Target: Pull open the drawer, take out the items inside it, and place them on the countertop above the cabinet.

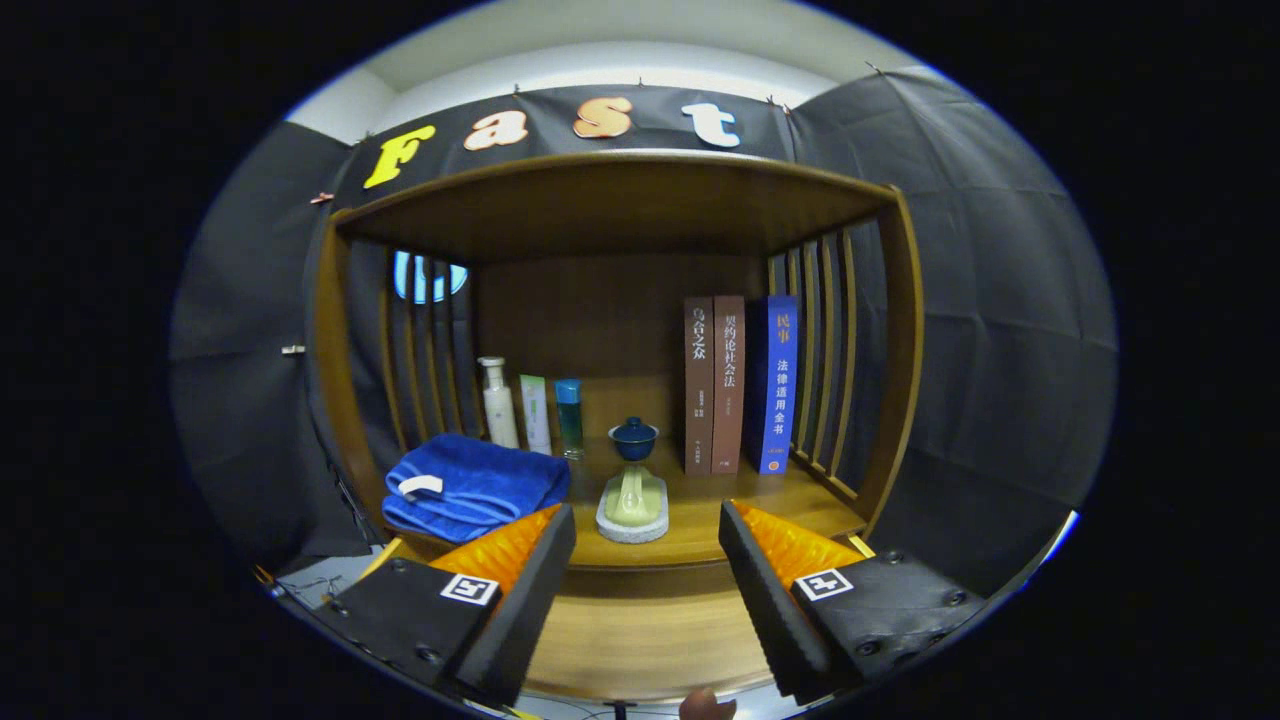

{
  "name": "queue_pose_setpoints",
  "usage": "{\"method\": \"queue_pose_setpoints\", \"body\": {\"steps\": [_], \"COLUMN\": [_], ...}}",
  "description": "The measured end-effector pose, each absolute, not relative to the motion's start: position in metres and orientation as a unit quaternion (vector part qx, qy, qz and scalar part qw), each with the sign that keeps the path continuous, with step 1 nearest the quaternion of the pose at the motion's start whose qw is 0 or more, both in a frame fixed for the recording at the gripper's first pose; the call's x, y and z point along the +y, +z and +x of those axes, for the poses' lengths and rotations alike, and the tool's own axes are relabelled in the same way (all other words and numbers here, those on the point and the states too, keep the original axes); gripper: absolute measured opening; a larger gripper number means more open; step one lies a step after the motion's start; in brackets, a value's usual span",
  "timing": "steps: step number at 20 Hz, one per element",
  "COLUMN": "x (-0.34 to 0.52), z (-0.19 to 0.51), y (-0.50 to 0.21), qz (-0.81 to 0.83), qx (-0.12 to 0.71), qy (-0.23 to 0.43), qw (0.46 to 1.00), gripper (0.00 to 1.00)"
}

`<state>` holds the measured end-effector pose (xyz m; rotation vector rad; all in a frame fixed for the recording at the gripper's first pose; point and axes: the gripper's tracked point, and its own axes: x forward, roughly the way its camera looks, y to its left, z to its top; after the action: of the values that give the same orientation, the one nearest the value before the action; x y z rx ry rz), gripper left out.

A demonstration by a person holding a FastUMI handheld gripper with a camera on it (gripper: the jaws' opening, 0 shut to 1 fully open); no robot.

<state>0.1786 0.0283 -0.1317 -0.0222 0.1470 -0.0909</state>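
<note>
My gripper (pixel 647 535) is open, its two black fingers with orange sides spread wide and nothing between them. It hovers in front of a wooden cabinet whose countertop (pixel 700 520) lies just beyond the fingertips. Below the countertop's front edge, between the fingers, is the drawer front (pixel 645 645), a plain light wood panel that looks closed. A small round knob (pixel 707 705) shows at the panel's lower edge. The drawer's contents are hidden.
On the countertop sit a folded blue towel (pixel 470 487) behind the left finger, a pale green dish on a grey coaster (pixel 633 505), a blue lidded cup (pixel 634 438), three bottles (pixel 498 402) at the back left and three upright books (pixel 740 385). Slatted sides and a wooden roof (pixel 610 200) enclose the shelf.
</note>
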Motion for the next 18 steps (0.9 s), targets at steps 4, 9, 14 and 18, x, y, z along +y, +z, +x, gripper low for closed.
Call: {"method": "queue_pose_setpoints", "body": {"steps": [4, 9, 14, 18], "x": [0.053, 0.059, 0.055, 0.048], "z": [0.126, 0.085, 0.076, 0.093], "y": [-0.172, -0.231, -0.305, -0.328], "qz": [0.005, 0.016, 0.008, 0.007], "qx": [0.085, 0.086, 0.123, 0.127], "qy": [-0.018, -0.023, -0.032, -0.036], "qw": [0.996, 0.996, 0.992, 0.991], "gripper": [0.98, 0.98, 0.98, 0.98]}}
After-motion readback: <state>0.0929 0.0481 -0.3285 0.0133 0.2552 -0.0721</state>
